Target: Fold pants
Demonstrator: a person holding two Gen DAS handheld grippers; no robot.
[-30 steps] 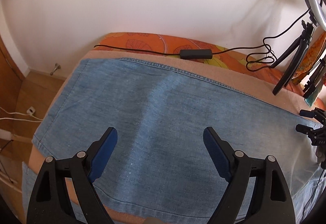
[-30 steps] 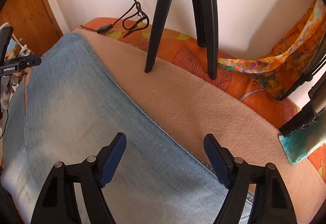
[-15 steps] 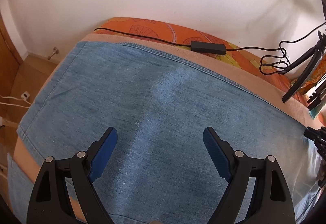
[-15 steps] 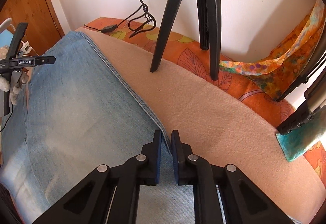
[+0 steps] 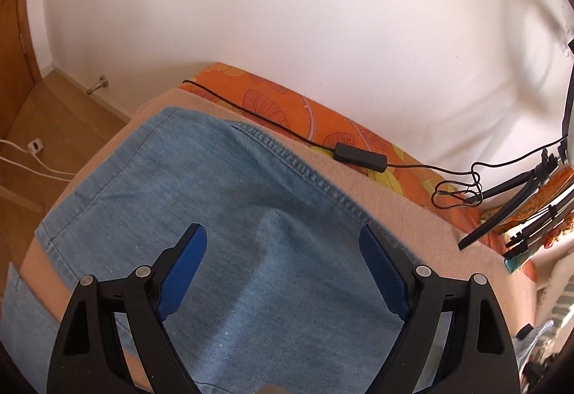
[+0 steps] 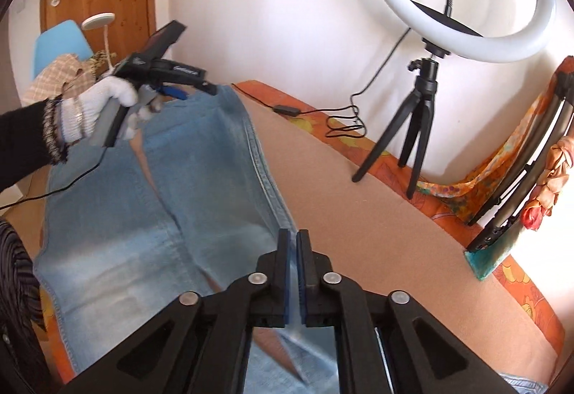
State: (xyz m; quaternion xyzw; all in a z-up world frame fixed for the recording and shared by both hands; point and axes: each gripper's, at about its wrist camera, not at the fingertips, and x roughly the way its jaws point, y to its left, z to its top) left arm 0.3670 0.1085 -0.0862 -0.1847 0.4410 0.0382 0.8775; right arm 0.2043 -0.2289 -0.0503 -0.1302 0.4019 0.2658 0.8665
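Standing by the bed, I see the left gripper (image 5: pixel 281 270) at the left of the right-wrist view, fingers spread wide, hovering over the pants (image 5: pixel 222 214) and holding nothing. Blue jeans lie mostly flat across the tan blanket (image 6: pixel 376 200), both legs showing. Lower centre, the right gripper (image 6: pixel 293 272) is pinched tight on the jeans' seamed far edge. Folding looks barely begun; every fold remains.
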